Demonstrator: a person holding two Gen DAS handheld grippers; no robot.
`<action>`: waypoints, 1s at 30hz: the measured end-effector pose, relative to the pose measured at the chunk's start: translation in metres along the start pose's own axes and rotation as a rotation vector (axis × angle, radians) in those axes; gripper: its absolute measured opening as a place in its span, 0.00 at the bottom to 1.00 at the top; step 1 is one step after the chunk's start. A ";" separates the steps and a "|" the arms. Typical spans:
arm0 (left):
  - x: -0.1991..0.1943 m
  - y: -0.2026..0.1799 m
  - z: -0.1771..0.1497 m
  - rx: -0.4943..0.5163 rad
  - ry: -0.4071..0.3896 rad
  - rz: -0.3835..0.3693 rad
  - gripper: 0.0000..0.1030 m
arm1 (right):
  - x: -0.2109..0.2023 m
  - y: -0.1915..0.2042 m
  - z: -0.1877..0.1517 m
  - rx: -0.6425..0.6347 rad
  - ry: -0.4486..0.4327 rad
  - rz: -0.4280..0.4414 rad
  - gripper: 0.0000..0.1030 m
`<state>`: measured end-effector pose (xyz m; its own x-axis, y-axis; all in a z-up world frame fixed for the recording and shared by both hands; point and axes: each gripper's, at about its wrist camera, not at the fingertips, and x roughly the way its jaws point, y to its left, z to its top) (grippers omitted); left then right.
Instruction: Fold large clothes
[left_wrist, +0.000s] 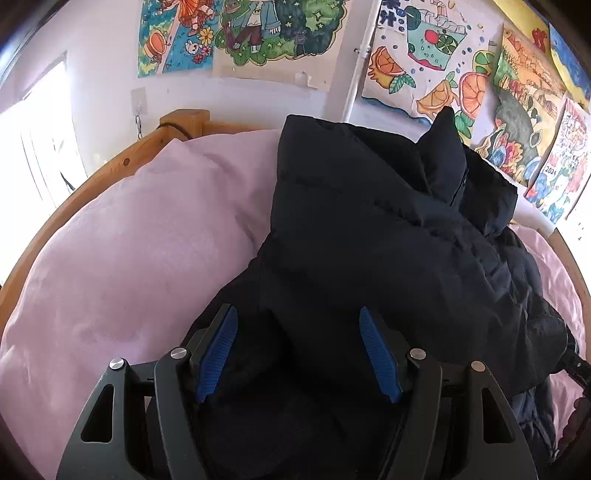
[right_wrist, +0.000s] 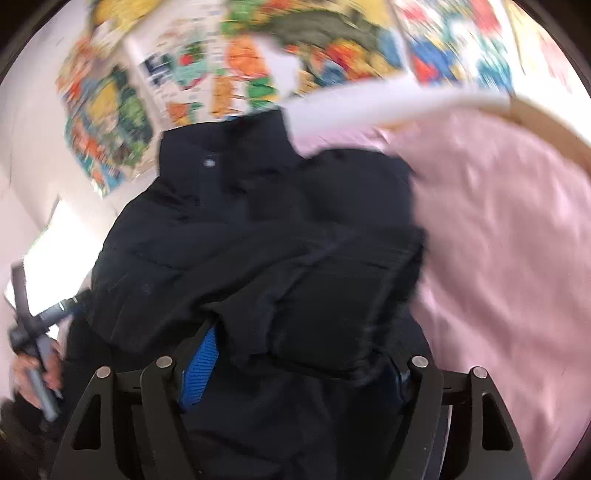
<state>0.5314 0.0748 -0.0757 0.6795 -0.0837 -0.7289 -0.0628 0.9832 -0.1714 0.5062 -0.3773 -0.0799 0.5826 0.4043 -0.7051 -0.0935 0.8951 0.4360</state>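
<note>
A big dark navy puffer jacket (left_wrist: 369, 229) lies bunched on a pink bedsheet (left_wrist: 140, 258), its collar up toward the wall. My left gripper (left_wrist: 297, 321) is open right over the jacket's near edge, blue pads (left_wrist: 218, 354) wide apart with fabric lying between them. In the blurred right wrist view the jacket (right_wrist: 258, 240) fills the middle. My right gripper (right_wrist: 295, 354) has its fingers wide apart, with a thick fold of jacket draped between and over them; one blue pad (right_wrist: 201, 365) shows, the other is mostly hidden.
A wooden bed frame (left_wrist: 110, 173) curves round the sheet. Children's drawings (left_wrist: 461, 74) cover the wall behind. A bright window (left_wrist: 33, 147) is at left. The other hand and its gripper handle (right_wrist: 37, 332) show at the left of the right wrist view.
</note>
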 end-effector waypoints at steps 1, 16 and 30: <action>-0.001 0.001 0.000 -0.001 -0.005 -0.003 0.61 | -0.002 -0.008 0.000 0.029 0.009 0.031 0.71; 0.006 -0.021 0.006 0.084 -0.017 0.039 0.61 | 0.017 -0.069 0.018 0.240 0.071 0.122 0.71; 0.017 -0.033 0.009 0.072 -0.023 0.047 0.69 | 0.002 -0.005 0.060 -0.245 -0.191 -0.271 0.06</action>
<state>0.5520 0.0425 -0.0767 0.6935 -0.0342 -0.7196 -0.0427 0.9952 -0.0886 0.5561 -0.3923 -0.0503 0.7500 0.1258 -0.6494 -0.0917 0.9920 0.0863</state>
